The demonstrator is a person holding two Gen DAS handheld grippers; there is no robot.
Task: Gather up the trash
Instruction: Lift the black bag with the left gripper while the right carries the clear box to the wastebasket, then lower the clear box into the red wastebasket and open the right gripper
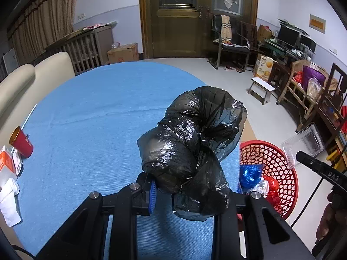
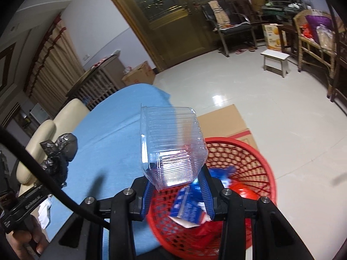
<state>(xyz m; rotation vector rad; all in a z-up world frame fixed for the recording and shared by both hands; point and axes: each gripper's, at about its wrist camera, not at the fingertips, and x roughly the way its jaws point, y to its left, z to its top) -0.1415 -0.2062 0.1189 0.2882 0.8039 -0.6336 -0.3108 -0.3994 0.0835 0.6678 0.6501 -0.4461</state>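
Note:
My left gripper (image 1: 195, 195) is shut on a crumpled black plastic bag (image 1: 193, 147) and holds it above the blue table (image 1: 97, 112), near its right edge. The bag also shows in the right wrist view (image 2: 60, 158). My right gripper (image 2: 176, 191) is shut on a clear ribbed plastic container (image 2: 171, 145) and holds it over the near rim of the red mesh basket (image 2: 247, 166). The container shows in the left wrist view (image 1: 303, 145) above the basket (image 1: 279, 173). The basket holds blue, red and white wrappers (image 2: 188, 208).
A red cup (image 1: 21, 143), an orange and white packet (image 1: 8, 162) and white tissue (image 1: 8, 203) lie at the table's left edge. Flat cardboard (image 2: 223, 121) lies on the floor behind the basket. A cream sofa (image 1: 32, 80), a white stool (image 1: 261, 88) and chairs stand around.

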